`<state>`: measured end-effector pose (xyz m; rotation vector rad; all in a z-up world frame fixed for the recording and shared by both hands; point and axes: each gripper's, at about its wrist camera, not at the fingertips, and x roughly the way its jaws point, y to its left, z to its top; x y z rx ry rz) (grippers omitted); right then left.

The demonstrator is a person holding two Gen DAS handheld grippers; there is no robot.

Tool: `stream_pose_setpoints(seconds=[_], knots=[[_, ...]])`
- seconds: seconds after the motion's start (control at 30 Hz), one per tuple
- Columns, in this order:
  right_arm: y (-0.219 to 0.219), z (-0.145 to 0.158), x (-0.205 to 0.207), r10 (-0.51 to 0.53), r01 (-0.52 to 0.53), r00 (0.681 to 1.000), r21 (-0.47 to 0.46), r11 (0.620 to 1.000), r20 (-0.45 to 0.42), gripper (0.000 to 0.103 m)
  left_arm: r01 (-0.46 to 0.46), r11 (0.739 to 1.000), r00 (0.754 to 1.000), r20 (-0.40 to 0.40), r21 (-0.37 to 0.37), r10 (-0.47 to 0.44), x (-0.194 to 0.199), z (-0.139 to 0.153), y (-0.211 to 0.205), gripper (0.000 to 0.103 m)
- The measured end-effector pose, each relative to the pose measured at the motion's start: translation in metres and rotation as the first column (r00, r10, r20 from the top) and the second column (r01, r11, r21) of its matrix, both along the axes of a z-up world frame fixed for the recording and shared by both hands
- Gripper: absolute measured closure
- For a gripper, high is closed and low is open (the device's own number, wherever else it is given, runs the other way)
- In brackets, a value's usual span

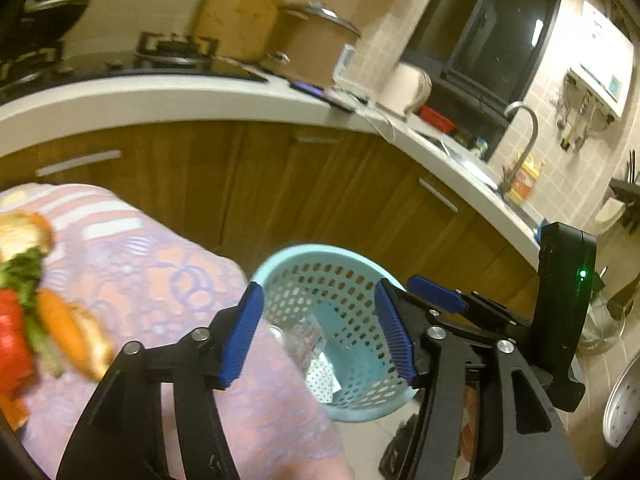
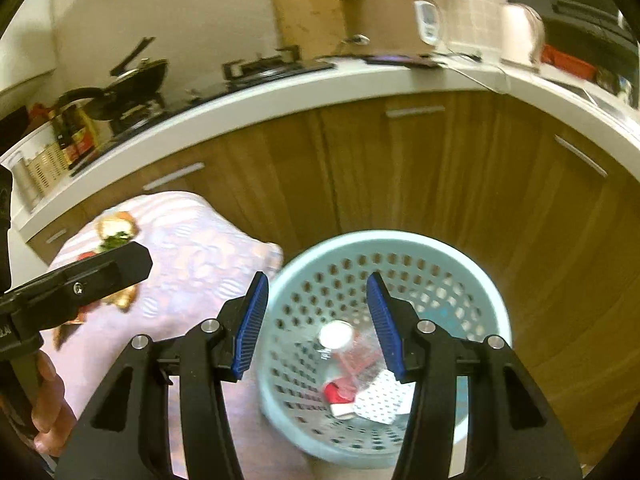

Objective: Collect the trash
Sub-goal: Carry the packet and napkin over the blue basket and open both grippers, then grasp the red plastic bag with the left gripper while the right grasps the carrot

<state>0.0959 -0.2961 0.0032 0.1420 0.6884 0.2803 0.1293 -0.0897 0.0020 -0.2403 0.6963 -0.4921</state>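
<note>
A: Start at the right gripper (image 2: 316, 322). Its blue ribbed pads are spread wide with nothing between them, and it hangs over the mouth of the pale blue perforated plastic basket (image 2: 496, 300).

B: And the left gripper (image 1: 320, 332)?

A: Likewise spread and empty. From its own camera the basket (image 1: 280, 264) sits framed between the pads, and the right gripper's blue fingertip shows just to its right.

B: So where is the trash?

A: Down in the basket: a clear plastic bottle with a white cap (image 2: 340, 338), a small red and white wrapper (image 2: 338, 396) and a crumpled white dotted paper (image 2: 386, 396) at the bottom.

B: What is left to collect, then?

A: Judging by the task, whatever remains on the pink and lilac patterned cloth (image 2: 192, 264) beside the basket. There is a pile of bread, greens and something red and orange (image 1: 36, 300) there, blurred, so I can't say if it is scrap or food.

B: How to go about it?

A: I'd swing one gripper back over the cloth, keep the pads apart until they straddle a piece, pinch low, and lift clear of the basket rim before letting go.
</note>
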Motion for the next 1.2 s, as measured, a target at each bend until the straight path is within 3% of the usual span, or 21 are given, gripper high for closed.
stream_pose_setpoints(seconds=[0.2,0.4,0.53,0.77,0.9,1.2], knots=[[0.052,0.013,-0.007,0.09,-0.09,0.996,-0.003,0.996,0.02,0.055,-0.132,0.991,0.99,0.044,-0.001,0.131,-0.03,0.017,0.059,0.04],[0.108,0.011,-0.012,0.191,-0.191,0.981,-0.019,0.981,0.007,0.055,-0.292,0.957,0.956,0.041,-0.002,0.291,-0.055,0.02,0.134,0.035],[0.147,0.005,-0.01,0.261,-0.261,0.965,-0.036,0.965,-0.013,0.055,-0.354,0.935,0.935,0.006,0.031,0.354,-0.06,0.013,0.176,0.026],[0.195,-0.01,0.003,0.337,-0.34,0.94,-0.061,0.938,-0.06,0.054,-0.336,0.937,0.936,-0.078,0.093,0.344,-0.041,-0.009,0.201,0.022],[0.211,-0.017,0.011,0.355,-0.361,0.931,-0.068,0.93,-0.086,0.042,-0.33,0.936,0.927,-0.144,0.123,0.345,-0.018,-0.028,0.204,0.022],[0.233,-0.034,0.038,0.363,-0.38,0.919,-0.099,0.92,-0.154,0.035,-0.309,0.941,0.927,-0.177,0.135,0.33,0.0,-0.043,0.209,0.022]])
